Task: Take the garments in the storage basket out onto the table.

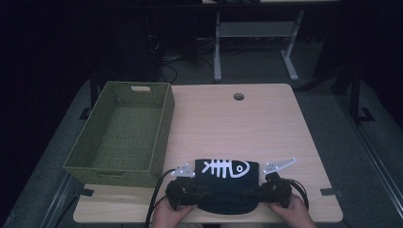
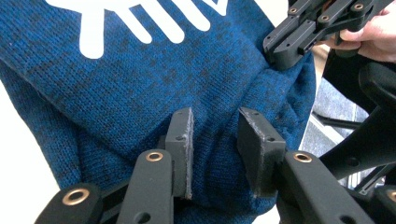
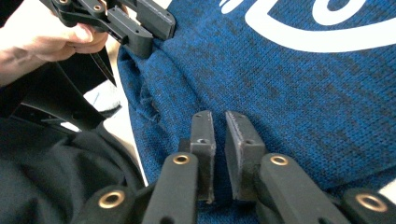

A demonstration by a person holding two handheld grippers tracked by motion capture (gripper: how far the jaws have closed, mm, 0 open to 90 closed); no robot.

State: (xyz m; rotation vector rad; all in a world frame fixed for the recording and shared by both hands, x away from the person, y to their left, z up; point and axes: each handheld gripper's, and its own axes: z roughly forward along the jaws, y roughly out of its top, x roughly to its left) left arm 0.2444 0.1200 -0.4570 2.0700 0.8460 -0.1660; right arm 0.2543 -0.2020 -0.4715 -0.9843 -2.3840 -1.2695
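**Folded sweater, pinched at both near corners**

Blue knit sweater [image 1: 227, 176] at the near edge of the table [image 1: 266, 123], folded into a compact block, white fish-skeleton print facing up. Coarse, speckled knit seen close up in both gripper views; soft, thick, likely to sag once lifted.

Left gripper [image 2: 214, 140] at the sweater's left end: jaws partly drawn in, a bulge of fabric bunched between the pads, apparently nipped. Right gripper [image 3: 219, 140] at the right end: jaws nearly pressed together, only a thin slit between the pads, with knit running up into it; looks like a pinch on a thin fold, though hard to be sure from this angle. Each gripper also seen clamped on the far corner in the other's view.

Probable step: grasp on both ends made, lift not yet begun. Next move, by judgement: raise both ends together and level, carry left, lower into the basket [image 1: 161, 118]. Need for even height and steady squeeze, or the fold may slump open or slip from the thinner right-hand pinch.

Basket green, woven, rectangular, with handle slots, on the table's left, well apart from the sweater. Table pale wood-grain, round cable hole near the far edge.
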